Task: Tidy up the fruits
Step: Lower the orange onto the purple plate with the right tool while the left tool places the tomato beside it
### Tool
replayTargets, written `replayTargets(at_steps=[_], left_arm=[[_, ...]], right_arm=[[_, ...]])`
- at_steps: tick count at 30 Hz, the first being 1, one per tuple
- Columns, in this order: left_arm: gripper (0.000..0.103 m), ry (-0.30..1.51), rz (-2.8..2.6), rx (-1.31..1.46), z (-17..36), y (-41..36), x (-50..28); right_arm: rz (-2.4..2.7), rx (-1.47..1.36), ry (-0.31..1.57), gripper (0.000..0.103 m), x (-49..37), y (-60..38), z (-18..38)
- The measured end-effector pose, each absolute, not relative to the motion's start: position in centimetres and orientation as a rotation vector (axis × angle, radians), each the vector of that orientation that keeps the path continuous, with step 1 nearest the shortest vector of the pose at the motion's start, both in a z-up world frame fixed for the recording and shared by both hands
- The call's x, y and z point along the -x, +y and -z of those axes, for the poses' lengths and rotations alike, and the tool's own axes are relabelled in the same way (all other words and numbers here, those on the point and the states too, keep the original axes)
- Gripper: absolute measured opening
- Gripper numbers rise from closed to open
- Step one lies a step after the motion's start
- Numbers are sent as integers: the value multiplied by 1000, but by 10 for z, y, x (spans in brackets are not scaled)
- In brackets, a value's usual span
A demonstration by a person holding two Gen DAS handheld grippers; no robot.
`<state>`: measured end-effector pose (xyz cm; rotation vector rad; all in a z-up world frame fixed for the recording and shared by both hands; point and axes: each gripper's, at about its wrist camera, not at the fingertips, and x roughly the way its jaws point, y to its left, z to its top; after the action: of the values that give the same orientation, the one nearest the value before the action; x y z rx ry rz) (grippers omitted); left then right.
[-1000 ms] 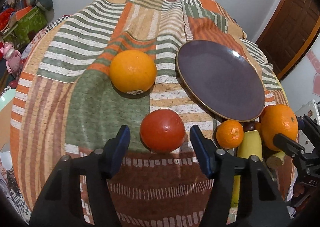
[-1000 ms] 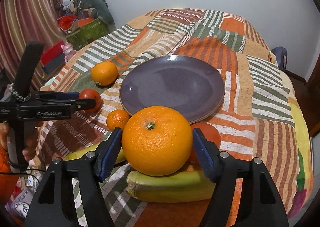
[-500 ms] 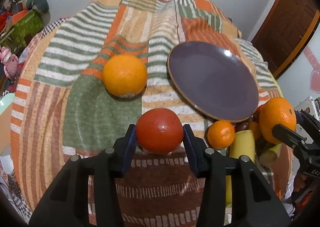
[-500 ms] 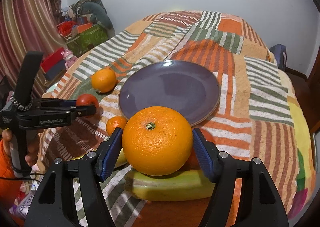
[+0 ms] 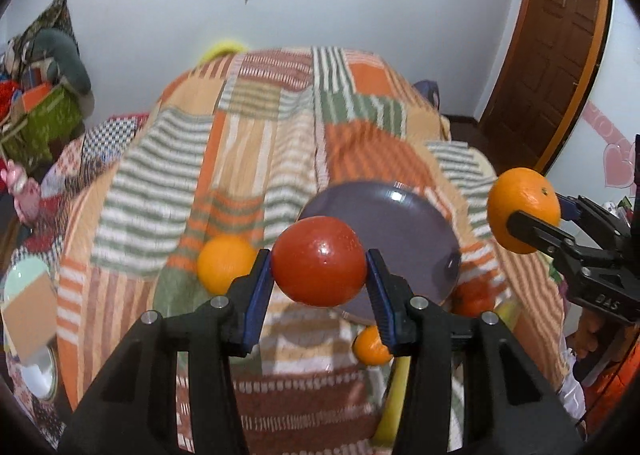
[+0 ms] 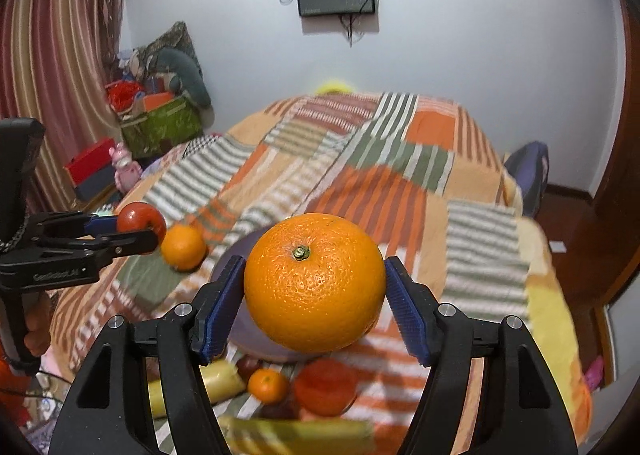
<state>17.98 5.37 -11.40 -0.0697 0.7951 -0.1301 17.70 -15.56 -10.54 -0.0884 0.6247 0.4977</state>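
Note:
My left gripper (image 5: 319,275) is shut on a red tomato (image 5: 319,261) and holds it up above the striped bedspread, just in front of the purple plate (image 5: 408,227). My right gripper (image 6: 314,295) is shut on a large orange (image 6: 314,282), lifted above the plate (image 6: 240,331). That orange also shows at the right of the left wrist view (image 5: 523,210). The tomato shows at the left of the right wrist view (image 6: 141,219). A second orange (image 5: 224,263) lies on the bedspread left of the plate.
A small mandarin (image 6: 267,385), a red fruit (image 6: 326,387) and yellow bananas (image 6: 296,435) lie on the bedspread in front of the plate. Boxes and toys (image 6: 160,123) are stacked at the far left wall. A wooden door (image 5: 552,47) is at the right.
My left gripper closed on the tomato and lifted it off the bedspread. My right gripper raised the large orange higher. Both views tilted up toward the wall.

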Motion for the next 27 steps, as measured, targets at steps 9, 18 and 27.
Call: replayTargets(at_steps=[9, 18, 27], left_arm=[[46, 737, 142, 57, 92, 40, -204], [46, 738, 137, 48, 95, 32, -239], [46, 804, 114, 39, 125, 33, -281]], right_arm=[[-478, 127, 541, 66, -198, -153, 92], [-492, 163, 554, 66, -225, -138, 104], [-504, 213, 667, 66, -261, -123, 138]])
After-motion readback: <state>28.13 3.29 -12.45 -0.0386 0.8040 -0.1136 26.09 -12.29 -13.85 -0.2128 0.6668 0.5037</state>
